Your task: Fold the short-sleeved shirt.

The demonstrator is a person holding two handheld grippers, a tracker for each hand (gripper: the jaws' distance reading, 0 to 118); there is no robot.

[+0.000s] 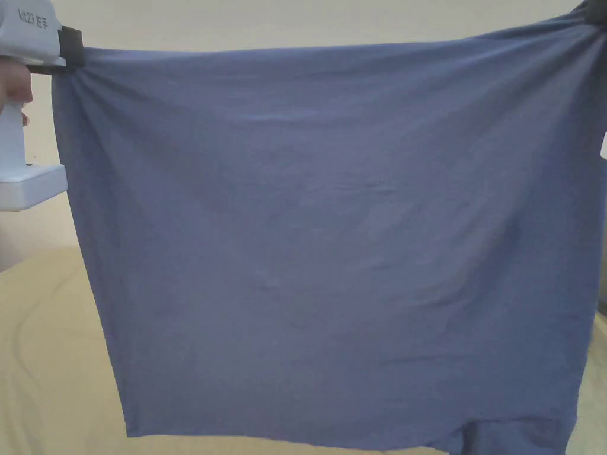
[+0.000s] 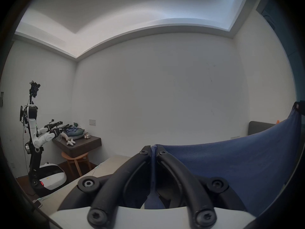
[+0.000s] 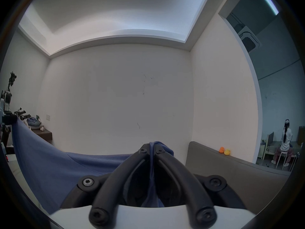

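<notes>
We hold the blue shirt [image 1: 332, 237] up in the air, stretched wide between our two tools.

The left tool [image 2: 151, 148] has its jaws pressed together on one top corner of the cloth, and the right tool [image 3: 150, 145] pinches the other top corner in the same way. The shirt hangs flat like a curtain above the beige bed [image 1: 47, 355]; its lower edge is near the front edge of the bed, but we cannot tell if it touches. We judge the folding is only at the start: no fold is visible, and laying down, folding the sides and halving are all left.
</notes>
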